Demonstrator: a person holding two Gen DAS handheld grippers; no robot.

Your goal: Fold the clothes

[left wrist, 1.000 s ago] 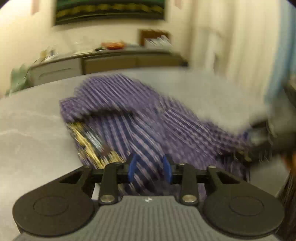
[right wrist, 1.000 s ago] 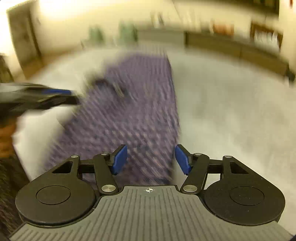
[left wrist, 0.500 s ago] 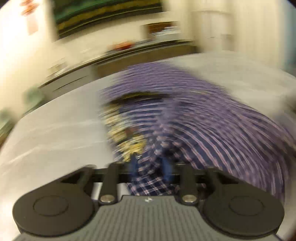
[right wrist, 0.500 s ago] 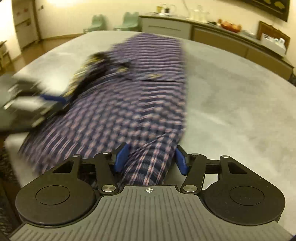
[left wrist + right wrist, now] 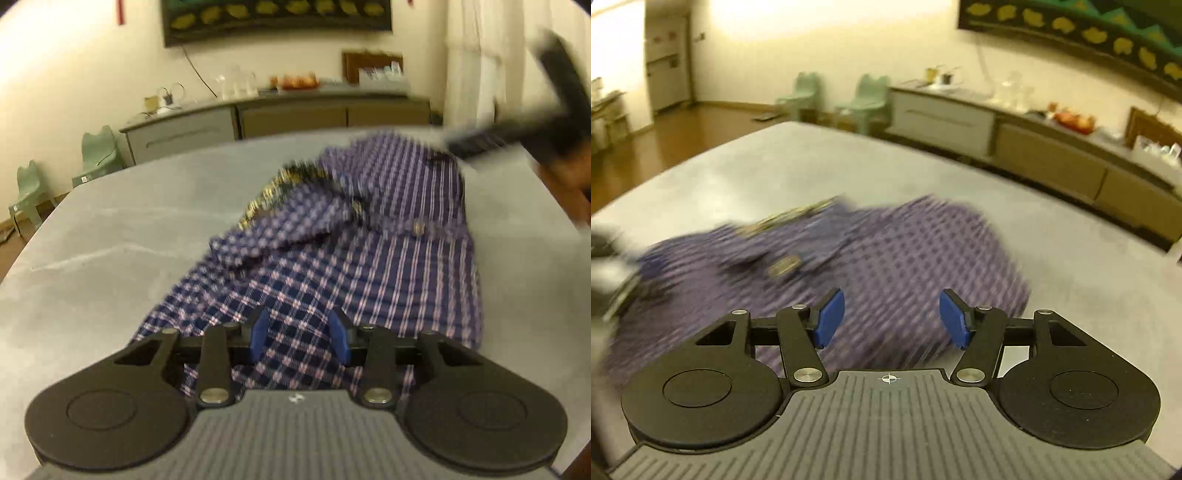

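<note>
- Between the blue pads of the left gripper (image 5: 300, 338) runs a fold of the plaid shirt (image 5: 354, 258); the pads stand a little apart with the cloth passing through the gap, and whether they pinch it cannot be told.
- The right gripper (image 5: 892, 319) has its blue pads (image 5: 830, 320) spread wide, with nothing between them; the shirt (image 5: 886, 266) lies blurred on the surface below and beyond them.
- In the left wrist view the shirt stretches away from the gripper along the grey table (image 5: 110, 258), navy with pink and white checks, its near part rumpled and its right part lying flatter.
- A flap is turned over near the middle of the shirt, and a yellow patterned lining (image 5: 266, 195) shows at its far left edge.
- A small metal button (image 5: 418, 226) sits on a band across the flatter part.
- At the upper right of the left wrist view the other gripper appears as a dark blur above the shirt's far end.
- Past the table a long sideboard (image 5: 997, 129) stands against the wall, with pale green chairs (image 5: 868, 99) to its left.
</note>
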